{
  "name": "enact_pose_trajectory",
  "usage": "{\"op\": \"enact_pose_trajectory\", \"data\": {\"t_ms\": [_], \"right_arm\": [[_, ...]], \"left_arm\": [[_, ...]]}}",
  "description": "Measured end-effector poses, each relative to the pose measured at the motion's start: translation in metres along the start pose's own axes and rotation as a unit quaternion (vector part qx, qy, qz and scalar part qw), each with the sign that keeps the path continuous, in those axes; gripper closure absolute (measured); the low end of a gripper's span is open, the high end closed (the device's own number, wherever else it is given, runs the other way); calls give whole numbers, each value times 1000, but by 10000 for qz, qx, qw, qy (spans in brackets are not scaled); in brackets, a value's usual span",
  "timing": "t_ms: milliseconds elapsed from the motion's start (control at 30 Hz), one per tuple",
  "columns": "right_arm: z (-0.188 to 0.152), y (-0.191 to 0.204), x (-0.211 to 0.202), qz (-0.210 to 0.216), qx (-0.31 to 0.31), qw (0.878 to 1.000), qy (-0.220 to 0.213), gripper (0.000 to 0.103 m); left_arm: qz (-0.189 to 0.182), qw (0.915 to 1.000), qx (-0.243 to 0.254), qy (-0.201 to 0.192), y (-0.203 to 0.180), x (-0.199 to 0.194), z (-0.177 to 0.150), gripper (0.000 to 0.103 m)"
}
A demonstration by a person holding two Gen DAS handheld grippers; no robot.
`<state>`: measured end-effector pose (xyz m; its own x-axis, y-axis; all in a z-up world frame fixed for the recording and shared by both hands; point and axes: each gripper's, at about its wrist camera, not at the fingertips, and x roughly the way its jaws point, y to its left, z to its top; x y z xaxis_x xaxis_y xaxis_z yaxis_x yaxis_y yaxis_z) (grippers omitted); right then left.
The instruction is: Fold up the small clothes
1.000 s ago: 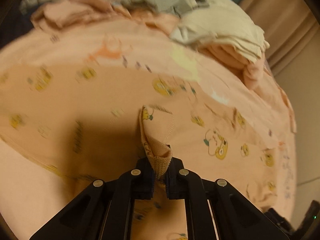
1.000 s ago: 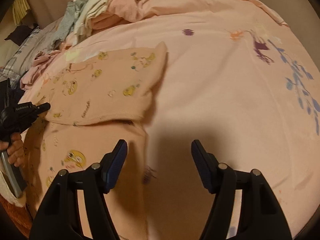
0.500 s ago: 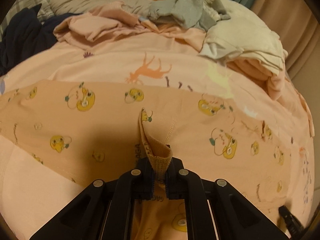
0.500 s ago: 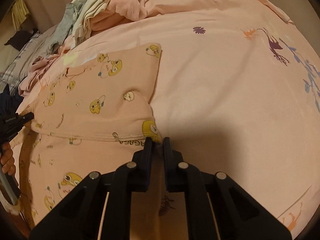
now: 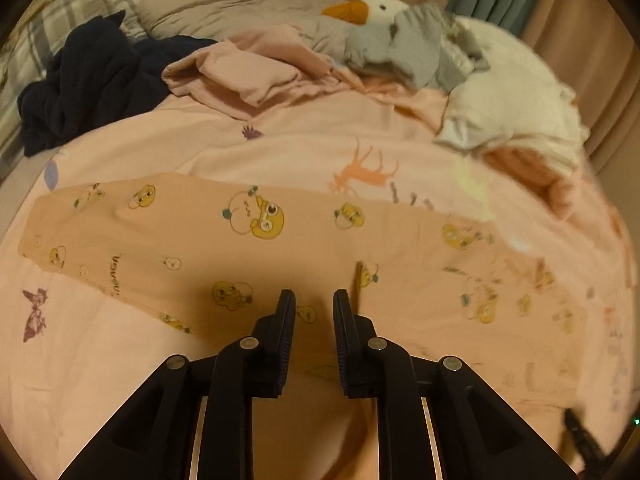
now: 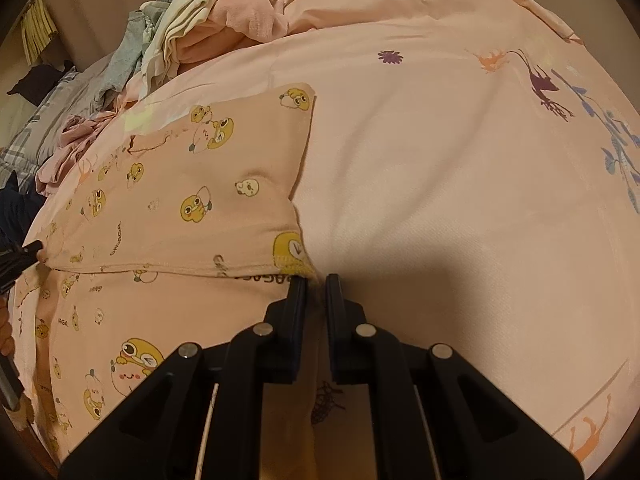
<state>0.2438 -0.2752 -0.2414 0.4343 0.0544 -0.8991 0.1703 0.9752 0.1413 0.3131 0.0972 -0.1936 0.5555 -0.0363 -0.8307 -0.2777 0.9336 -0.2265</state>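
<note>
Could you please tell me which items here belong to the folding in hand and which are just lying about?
In the job:
duck-print garment
left hand-held gripper
right hand-held gripper

Lying about:
goose plush
navy clothing
grey garment
pink bedspread

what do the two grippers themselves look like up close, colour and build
Both the left gripper and right gripper are matte black plastic, with angled linkage arms joined by round silver pins, triangular cut-outs and flat ribbed fingers. No cables, labels or sleeves show.
</note>
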Motion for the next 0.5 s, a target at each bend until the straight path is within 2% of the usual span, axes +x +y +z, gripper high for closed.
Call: {"op": "enact_pose_trajectory", "data": {"t_ms": [67,100,167,233,300,400,433,467,500], "right_arm": [[1,4,-14,-197,-19,9998,49,92],[2,8,-22,-236,-115,9996,-58,91],[10,19,-45,6,-337,9986,-405,91],[22,24,-52,236,-249,9983,-481,91],[33,28,-45,425,-159,9980,-436,91],[39,28,-8,328,-35,9994,55,92],[35,24,10,207,43,9992,350,93],[30,18,24,216,135,9984,510,99],[25,14,23,355,182,9987,329,100]], "left_arm": [[-63,9998,139,-97,-4,-10,3,88],[-90,9995,255,-176,-9,-14,4,88],[-251,9978,536,-307,-28,-20,4,88],[-463,9957,772,-196,-55,-12,2,88],[-415,9952,886,22,-73,9,-2,88],[24,9936,959,596,-81,49,-14,88],[65,9931,999,606,-79,60,-22,88],[5,9940,1043,323,-78,56,-26,88],[-45,9935,1101,271,-76,54,-29,88]]}}
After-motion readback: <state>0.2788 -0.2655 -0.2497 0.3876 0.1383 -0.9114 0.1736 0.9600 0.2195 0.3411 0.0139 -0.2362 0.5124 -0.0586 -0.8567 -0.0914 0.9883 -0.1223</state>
